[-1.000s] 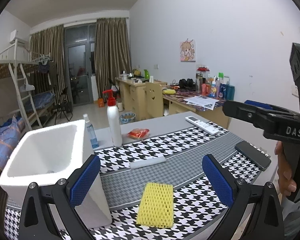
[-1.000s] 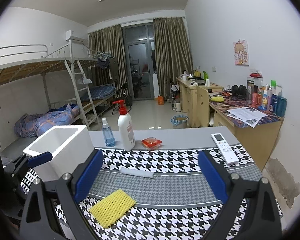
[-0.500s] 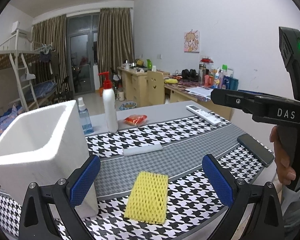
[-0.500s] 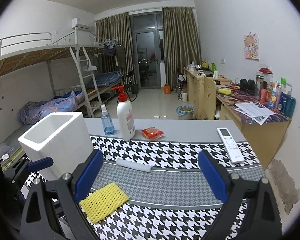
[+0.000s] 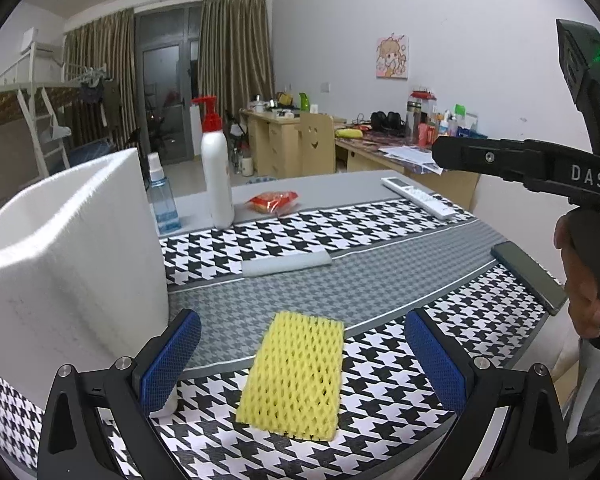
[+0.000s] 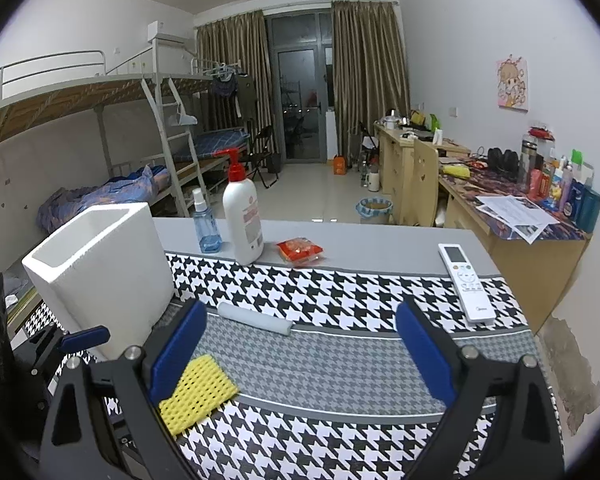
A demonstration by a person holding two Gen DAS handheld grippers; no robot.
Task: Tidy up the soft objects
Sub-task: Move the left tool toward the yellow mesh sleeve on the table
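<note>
Yellow foam net [image 5: 296, 372] between spread left gripper [image 5: 300, 364] fingers [image 5: 170, 360]

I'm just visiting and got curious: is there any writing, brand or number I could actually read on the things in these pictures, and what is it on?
"DAS": white letters on the black body of the right gripper, seen from the left wrist.
Pump bottle: pinkish label print, too blurred to read.
Remote control: a small mark near its lower end, too small to read.
Papers on the far desk: print too small.
Nothing else is legible.
</note>
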